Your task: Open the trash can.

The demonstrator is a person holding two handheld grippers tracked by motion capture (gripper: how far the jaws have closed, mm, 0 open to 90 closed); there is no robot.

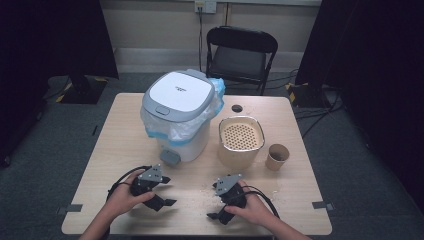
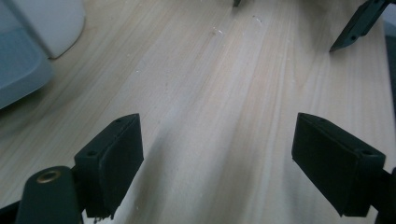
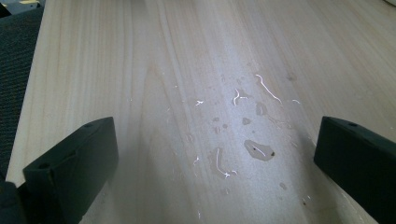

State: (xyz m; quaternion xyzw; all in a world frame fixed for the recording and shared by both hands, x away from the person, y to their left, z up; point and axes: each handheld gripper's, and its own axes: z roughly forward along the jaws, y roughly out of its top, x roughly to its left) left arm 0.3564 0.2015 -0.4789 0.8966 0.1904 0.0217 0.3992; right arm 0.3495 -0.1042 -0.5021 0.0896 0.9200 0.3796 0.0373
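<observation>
Now your left tongs [image 1: 159, 192] rest wide apart and empty on the desk [image 1: 120, 130], just below the lidded bin [image 1: 179, 115]; your right tongs [image 1: 220, 200] gape equally wide, holding nothing, below the perforated basket [image 1: 241, 140]; the paper cup [image 1: 277, 157] stands farther right.

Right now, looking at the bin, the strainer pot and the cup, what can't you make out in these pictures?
- Bin contents: high view, hidden by its closed lid.
- Lettering on that lid: high view, too small to read.
- Paper cup contents: high view, inside too dark.
- Beneath the perforated insert of the beige pot: high view, covered by the insert.
- Bin, left gripper view: cut off by the left edge.
</observation>
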